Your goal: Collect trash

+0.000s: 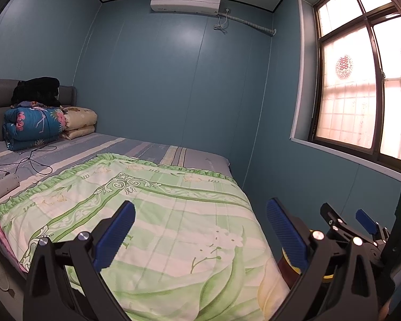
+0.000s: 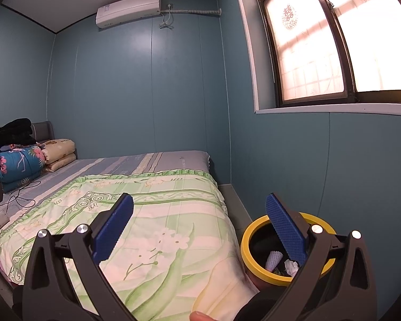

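Left gripper point(image 1: 200, 236): black angular plastic frame, two blue ribbed finger pads point(image 1: 116, 236), round silver screw heads at the pivots. Right gripper point(image 2: 199, 231): same build, blue pads point(image 2: 286, 230) with fine diamond texture and a toothed edge. Green LED on its black body in the left view. Bare fingertip point(image 2: 200, 315) at the bottom edge.

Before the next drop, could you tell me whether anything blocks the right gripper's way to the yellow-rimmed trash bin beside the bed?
Nothing visible does. The right gripper is open and empty, and its right finger already hangs over the round yellow-rimmed trash bin, whose mouth is uncovered, with white crumpled paper inside. The green floral bedspread lies beside the bin, not over it.
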The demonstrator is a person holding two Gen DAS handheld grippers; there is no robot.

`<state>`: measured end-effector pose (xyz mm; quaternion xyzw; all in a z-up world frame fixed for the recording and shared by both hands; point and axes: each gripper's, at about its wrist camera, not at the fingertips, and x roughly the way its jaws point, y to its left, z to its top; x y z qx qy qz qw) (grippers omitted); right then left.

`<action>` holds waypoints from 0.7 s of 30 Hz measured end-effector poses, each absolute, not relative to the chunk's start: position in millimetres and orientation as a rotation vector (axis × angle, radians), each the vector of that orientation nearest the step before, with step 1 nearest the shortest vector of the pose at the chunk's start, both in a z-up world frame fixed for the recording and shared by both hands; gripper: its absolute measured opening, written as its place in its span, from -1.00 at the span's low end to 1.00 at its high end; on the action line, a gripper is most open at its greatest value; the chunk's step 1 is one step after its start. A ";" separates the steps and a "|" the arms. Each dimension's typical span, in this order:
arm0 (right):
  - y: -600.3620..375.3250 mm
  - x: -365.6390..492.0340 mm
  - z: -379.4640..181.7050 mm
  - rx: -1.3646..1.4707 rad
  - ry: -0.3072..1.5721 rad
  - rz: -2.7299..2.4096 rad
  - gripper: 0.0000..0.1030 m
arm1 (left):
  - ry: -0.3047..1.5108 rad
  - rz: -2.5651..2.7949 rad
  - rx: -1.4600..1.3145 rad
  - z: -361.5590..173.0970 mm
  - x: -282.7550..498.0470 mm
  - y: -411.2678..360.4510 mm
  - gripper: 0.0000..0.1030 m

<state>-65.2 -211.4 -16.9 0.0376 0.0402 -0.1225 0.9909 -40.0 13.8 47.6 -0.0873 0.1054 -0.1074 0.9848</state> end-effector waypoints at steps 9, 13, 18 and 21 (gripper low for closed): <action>-212.7 -63.5 -18.3 0.080 0.089 -0.247 0.84 | 0.219 -0.217 -0.177 46.2 -39.2 11.5 0.84; -212.6 -62.1 -19.4 0.084 0.097 -0.245 0.84 | 0.222 -0.220 -0.178 44.8 -39.4 11.1 0.84; -214.3 -61.4 -19.8 0.087 0.097 -0.246 0.84 | 0.233 -0.226 -0.180 43.8 -37.1 10.9 0.84; -214.6 -61.2 -19.9 0.086 0.098 -0.246 0.84 | 0.242 -0.231 -0.184 42.4 -35.0 12.1 0.84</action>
